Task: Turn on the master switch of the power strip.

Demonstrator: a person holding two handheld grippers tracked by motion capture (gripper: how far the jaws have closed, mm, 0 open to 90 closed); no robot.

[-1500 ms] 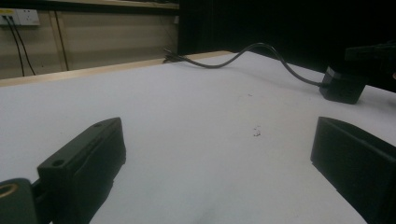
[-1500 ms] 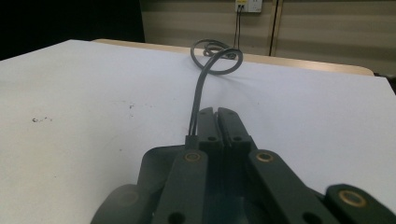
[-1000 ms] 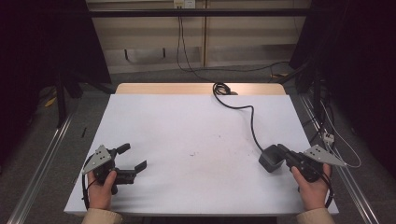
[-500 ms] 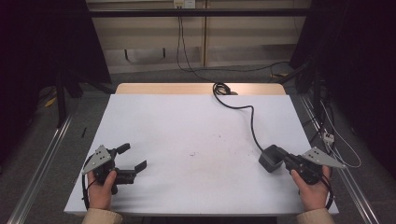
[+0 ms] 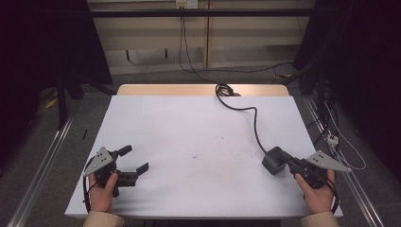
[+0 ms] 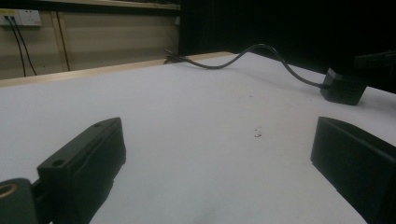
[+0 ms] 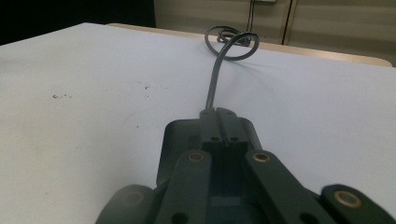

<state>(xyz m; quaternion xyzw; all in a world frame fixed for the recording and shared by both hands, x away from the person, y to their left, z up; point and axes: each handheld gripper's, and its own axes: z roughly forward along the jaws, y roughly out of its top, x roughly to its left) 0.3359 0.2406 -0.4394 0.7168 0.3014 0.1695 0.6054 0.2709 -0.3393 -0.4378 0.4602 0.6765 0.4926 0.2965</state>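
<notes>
At the table's near right, we hold the black boxy plastic power adapter point(image 5: 274, 160) in the clamped right gripper point(image 5: 289, 164), judging it dense, rigid and smooth (its stiff grey cable point(image 5: 255, 124) trails far), the left gripper point(image 5: 133, 161) gaping empty.

Table point(image 5: 189, 127) middle open; cable point(image 5: 255, 124) and power adapter point(image 5: 274, 160) block right side

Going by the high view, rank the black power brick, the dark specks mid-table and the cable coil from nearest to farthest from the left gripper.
From the left gripper:
1. Dark specks, mid-table, to its right.
2. Black power brick, near the right edge, in the right gripper.
3. Cable coil, at the far edge.
</notes>
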